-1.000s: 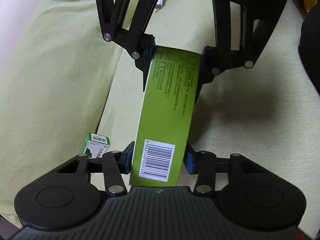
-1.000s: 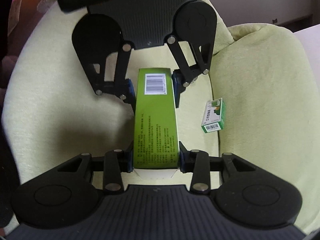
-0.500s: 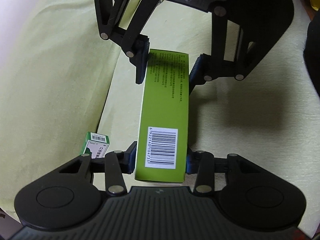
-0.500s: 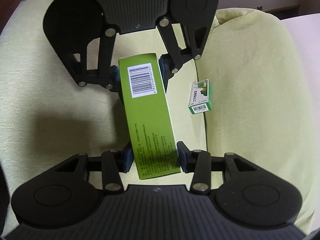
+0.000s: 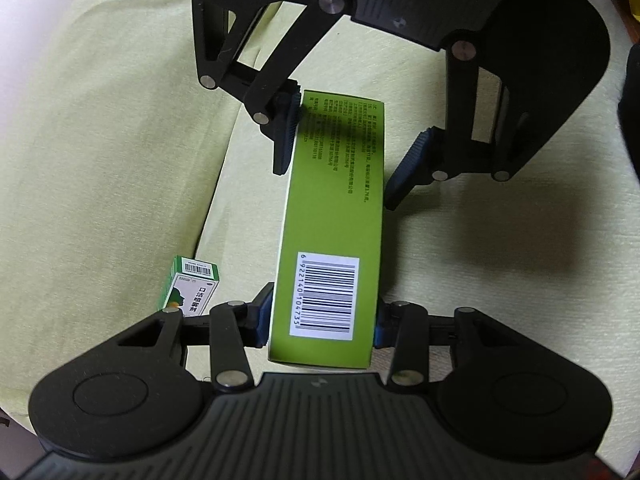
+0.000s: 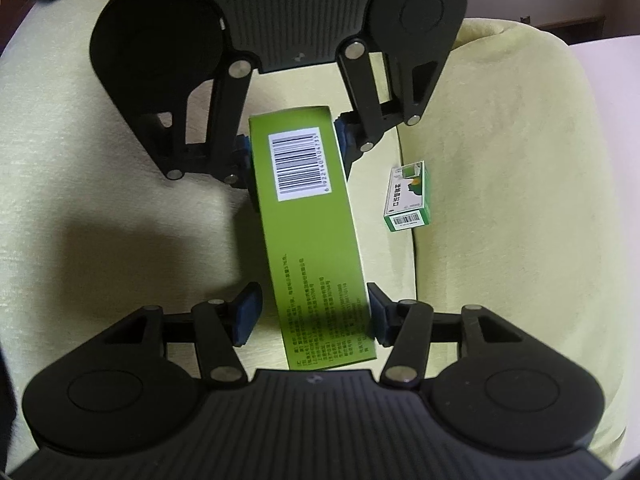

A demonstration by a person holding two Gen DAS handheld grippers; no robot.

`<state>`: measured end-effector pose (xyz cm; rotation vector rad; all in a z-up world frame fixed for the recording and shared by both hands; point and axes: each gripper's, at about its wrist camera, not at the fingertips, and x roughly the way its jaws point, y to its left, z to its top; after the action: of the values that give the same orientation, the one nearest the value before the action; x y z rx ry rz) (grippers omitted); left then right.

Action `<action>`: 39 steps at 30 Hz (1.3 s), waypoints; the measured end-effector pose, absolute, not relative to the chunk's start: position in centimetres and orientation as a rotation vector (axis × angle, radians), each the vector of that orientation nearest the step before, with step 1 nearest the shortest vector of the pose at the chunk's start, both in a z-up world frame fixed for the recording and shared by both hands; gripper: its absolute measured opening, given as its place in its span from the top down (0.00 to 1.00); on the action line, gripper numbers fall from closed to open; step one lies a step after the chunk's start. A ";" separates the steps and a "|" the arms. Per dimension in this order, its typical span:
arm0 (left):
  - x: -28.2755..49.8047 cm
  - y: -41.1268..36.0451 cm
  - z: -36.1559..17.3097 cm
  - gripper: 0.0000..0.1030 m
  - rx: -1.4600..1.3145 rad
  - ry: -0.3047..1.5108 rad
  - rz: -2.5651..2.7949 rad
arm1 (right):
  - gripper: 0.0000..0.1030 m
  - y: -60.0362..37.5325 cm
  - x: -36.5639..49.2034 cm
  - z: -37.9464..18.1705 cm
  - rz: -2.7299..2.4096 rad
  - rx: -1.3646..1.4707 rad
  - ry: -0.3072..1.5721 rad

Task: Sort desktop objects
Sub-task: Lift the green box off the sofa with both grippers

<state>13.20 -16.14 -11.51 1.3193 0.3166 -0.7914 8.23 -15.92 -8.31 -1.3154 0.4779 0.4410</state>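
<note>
right claw (image 6: 312,316) released, spread | left claw (image 5: 320,320) still clamps green box (image 5: 332,220)

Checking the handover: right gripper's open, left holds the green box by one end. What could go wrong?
1. The left gripper clamps the long green box only at its barcode end, so the free end could sag or twist.
2. The open right gripper straddles that free end closely, so withdrawing could snag it.
</note>
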 end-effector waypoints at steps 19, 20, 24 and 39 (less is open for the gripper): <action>14.0 -16.9 -12.8 0.53 1.316 0.315 -0.783 | 0.62 -15.9 8.2 -7.9 0.426 -1.278 0.490; 14.0 -17.0 -12.8 0.53 1.317 0.314 -0.782 | 0.62 -15.9 8.2 -7.9 0.427 -1.277 0.489; 14.1 -17.2 -12.8 0.55 1.315 0.307 -0.778 | 0.62 -16.1 8.0 -7.7 0.425 -1.263 0.486; 13.7 -17.6 -12.7 0.55 1.320 0.284 -0.757 | 0.63 -15.8 7.1 -6.5 0.412 -1.268 0.462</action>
<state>13.65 -17.61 -12.69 1.3202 0.2841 -0.7570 7.11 -15.75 -6.52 -1.2680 0.4621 0.4123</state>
